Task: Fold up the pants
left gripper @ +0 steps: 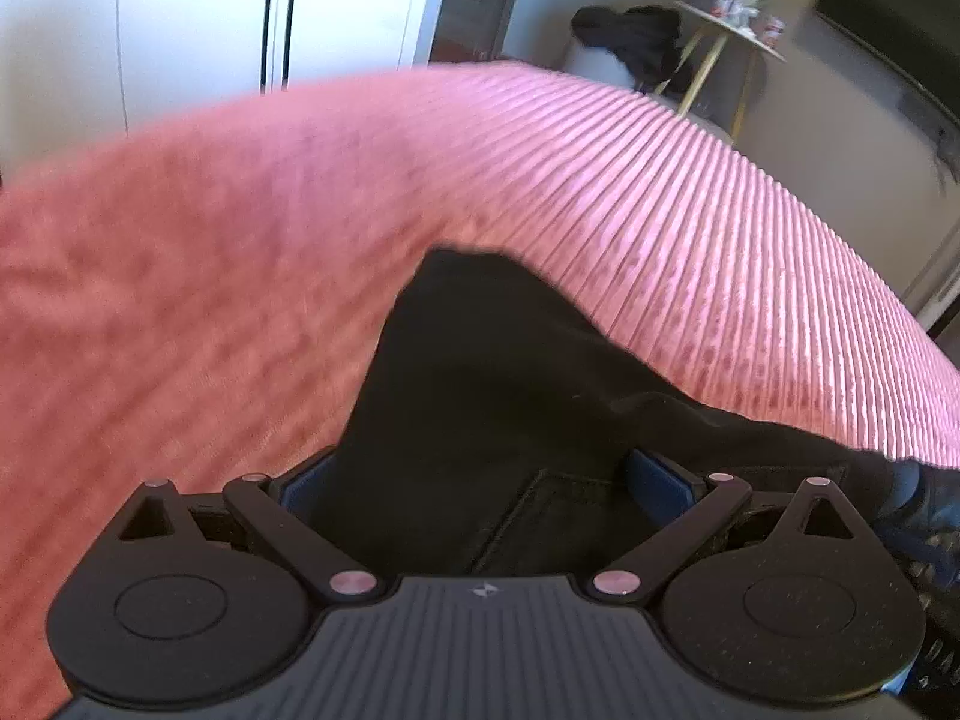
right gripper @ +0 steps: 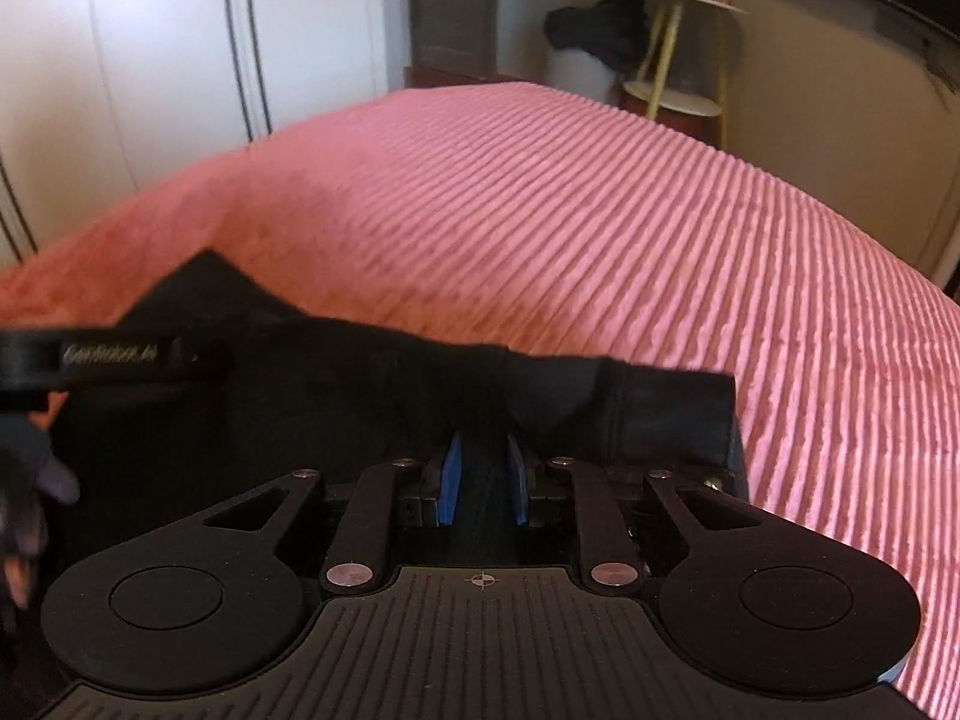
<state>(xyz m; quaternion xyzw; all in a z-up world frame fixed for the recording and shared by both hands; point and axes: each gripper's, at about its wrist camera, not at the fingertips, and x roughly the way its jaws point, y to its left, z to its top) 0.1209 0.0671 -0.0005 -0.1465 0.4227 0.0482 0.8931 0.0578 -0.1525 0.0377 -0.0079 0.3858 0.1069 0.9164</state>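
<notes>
My right gripper (right gripper: 485, 468) is clamped on the black pants (right gripper: 336, 396): the blue pads (right gripper: 451, 471) stand close together with a band of dark cloth pinched between them. The hem or waistband edge runs just beyond my fingertips and off to the right of them. The rest of the garment lies left of the fingers, on the pink ribbed bedspread (right gripper: 630, 228).

My left gripper (left gripper: 480, 474) has its fingers wide apart. Black fabric fills the gap between them and rises to a peak ahead of the fingertips. A stitched seam or pocket edge lies just inside the right finger. Nothing is gripped on this side.

Risks, as I judge them:
- With only one clamp engaged, lifting now would let the unsecured side sag and bunch, which would skew the fold line.
- Closing the left fingers on several layers would trap a crease.
- The plush cover may drag on the cloth.
</notes>
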